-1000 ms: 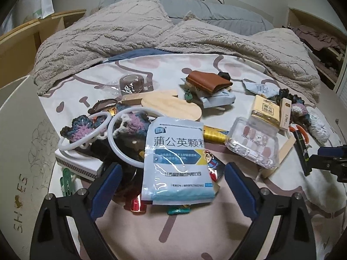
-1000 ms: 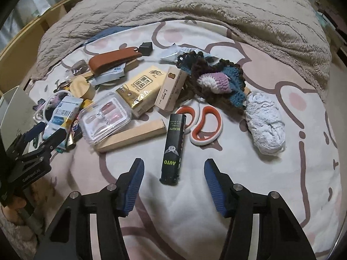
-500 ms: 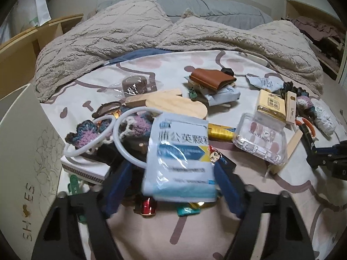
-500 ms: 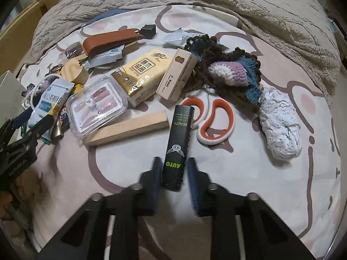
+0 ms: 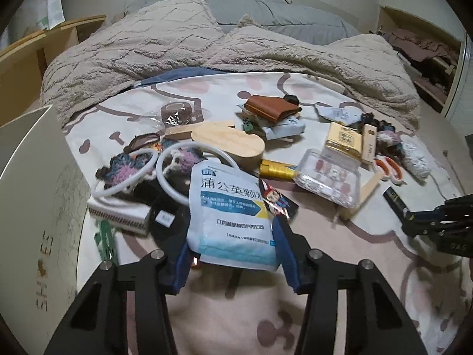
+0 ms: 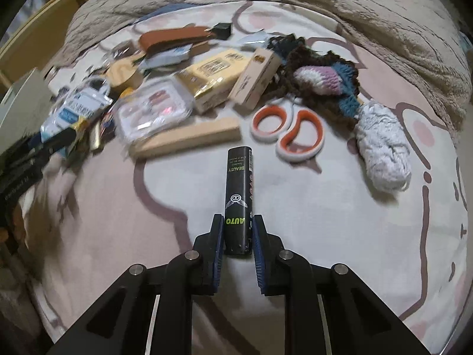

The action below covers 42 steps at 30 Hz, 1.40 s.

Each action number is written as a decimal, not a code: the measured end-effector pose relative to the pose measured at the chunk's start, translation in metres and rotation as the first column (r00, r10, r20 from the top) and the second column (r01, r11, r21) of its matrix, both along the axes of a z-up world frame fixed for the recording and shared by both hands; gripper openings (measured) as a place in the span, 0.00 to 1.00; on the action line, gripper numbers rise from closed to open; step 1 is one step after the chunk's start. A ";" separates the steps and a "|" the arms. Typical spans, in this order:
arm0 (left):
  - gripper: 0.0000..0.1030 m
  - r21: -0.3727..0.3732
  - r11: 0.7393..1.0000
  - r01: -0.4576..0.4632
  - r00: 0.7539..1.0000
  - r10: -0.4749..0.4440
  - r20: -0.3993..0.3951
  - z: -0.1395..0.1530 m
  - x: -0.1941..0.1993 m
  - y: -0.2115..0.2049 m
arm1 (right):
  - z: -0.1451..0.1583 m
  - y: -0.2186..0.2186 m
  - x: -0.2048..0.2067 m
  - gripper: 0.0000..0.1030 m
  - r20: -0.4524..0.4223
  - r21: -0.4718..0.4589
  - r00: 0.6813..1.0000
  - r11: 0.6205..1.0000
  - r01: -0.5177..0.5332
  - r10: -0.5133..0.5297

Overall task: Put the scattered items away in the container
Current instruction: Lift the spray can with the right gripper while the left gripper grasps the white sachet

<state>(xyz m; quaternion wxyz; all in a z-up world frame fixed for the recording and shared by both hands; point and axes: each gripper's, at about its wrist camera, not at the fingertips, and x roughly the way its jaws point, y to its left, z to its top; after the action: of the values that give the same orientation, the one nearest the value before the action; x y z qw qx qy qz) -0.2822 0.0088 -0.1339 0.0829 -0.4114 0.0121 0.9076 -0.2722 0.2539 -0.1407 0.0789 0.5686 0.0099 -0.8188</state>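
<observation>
Right gripper (image 6: 238, 232) at the near edge of its own view, both blue pads clamped on the lower end of a black tube (image 6: 239, 195) marked "AUTO" and "BEAUTY"; tube runs straight away from the pads over the printed bedsheet (image 6: 325, 222). Just beyond the tube tip: orange-handled scissors (image 6: 286, 133) to the right, a wooden block (image 6: 186, 142) to the left. Past these, a clear plastic case (image 6: 152, 109), a gold box (image 6: 212, 74), a beige carton (image 6: 255, 78) and a crocheted piece (image 6: 322, 78); a white yarn skein (image 6: 382, 145) lies at right.

Left gripper (image 5: 232, 259) closing, jaws on either side of a white-and-blue sachet pack (image 5: 232, 210); pads at the pack's lower corners, firm contact not certain. Behind the pack: white rings (image 5: 174, 171) over crochet work, an oval wooden lid (image 5: 229, 143), then a brown leather pouch (image 5: 273, 108). White container (image 5: 38, 195) printed "SHOES" stands at the left edge, beside the pile. Farthest back, a beige blanket (image 5: 207, 50) bunched across the bed.
</observation>
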 end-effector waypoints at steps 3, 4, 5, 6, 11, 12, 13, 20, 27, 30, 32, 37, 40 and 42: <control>0.33 0.034 0.999 0.013 1.000 -0.014 0.024 0.000 0.014 -0.005 | 0.003 -0.004 0.011 0.19 0.003 -0.010 0.999 0.999 -0.045 0.045; 0.33 0.041 0.999 0.019 0.999 -0.020 0.031 -0.001 0.019 -0.006 | 0.004 -0.006 0.014 0.19 0.003 -0.021 0.998 0.998 -0.063 0.063; 0.33 0.041 0.999 0.023 0.999 -0.025 0.035 -0.001 0.025 -0.007 | 0.005 -0.008 0.016 0.19 0.002 -0.027 0.997 0.996 -0.080 0.080; 0.33 0.038 0.999 0.029 0.999 -0.030 0.036 -0.001 0.030 -0.008 | 0.006 -0.011 0.019 0.19 0.001 -0.026 0.995 0.995 -0.100 0.100; 0.33 0.047 0.998 0.034 0.999 -0.036 0.040 -0.002 0.049 -0.012 | 0.012 -0.028 0.036 0.19 0.002 -0.018 0.979 0.979 -0.202 0.202; 0.33 0.051 0.998 0.032 0.999 -0.034 0.041 -0.002 0.050 -0.014 | 0.013 -0.032 0.039 0.19 0.003 -0.015 0.975 0.975 -0.222 0.222; 0.33 0.056 0.998 0.027 0.998 -0.029 0.047 -0.003 0.049 -0.015 | 0.013 -0.034 0.041 0.18 0.003 -0.013 0.972 0.972 -0.235 0.235; 0.68 0.098 0.995 -0.031 0.999 0.027 0.048 -0.001 0.033 -0.009 | 0.015 -0.048 0.052 0.18 0.006 -0.019 0.952 0.952 -0.306 0.306; 0.77 -0.061 0.998 -0.027 1.000 0.027 -0.005 -0.006 0.010 0.030 | 0.010 -0.062 0.070 0.19 0.008 -0.058 0.901 0.900 -0.432 0.433; 0.78 -0.105 0.994 -0.027 1.000 0.027 0.000 -0.014 0.001 0.040 | 0.007 -0.064 0.077 0.19 0.016 -0.077 0.880 0.878 -0.473 0.475; 0.77 -0.123 0.992 -0.032 0.999 0.032 -0.003 -0.019 -0.002 0.042 | 0.007 -0.067 0.082 0.19 0.021 -0.081 0.866 0.864 -0.496 0.499; 0.58 -0.109 0.993 -0.032 0.999 0.033 0.001 -0.024 -0.004 0.037 | 0.011 -0.081 0.096 0.19 0.017 -0.105 0.815 0.812 -0.574 0.579; 0.56 -0.082 0.996 -0.020 1.000 0.021 0.010 -0.024 -0.002 0.032 | 0.009 -0.089 0.102 0.19 0.027 -0.090 0.788 0.787 -0.610 0.615; 0.55 -0.067 0.998 -0.008 1.000 0.010 0.017 -0.024 0.002 0.030 | 0.007 -0.090 0.103 0.19 0.033 -0.077 0.781 0.781 -0.620 0.624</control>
<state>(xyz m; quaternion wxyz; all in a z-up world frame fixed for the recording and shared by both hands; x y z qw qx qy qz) -0.2798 0.0385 -0.1584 0.0651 -0.4220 0.0398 0.9034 -0.1695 0.1638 -0.1338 0.3624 0.5537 0.1690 -0.7304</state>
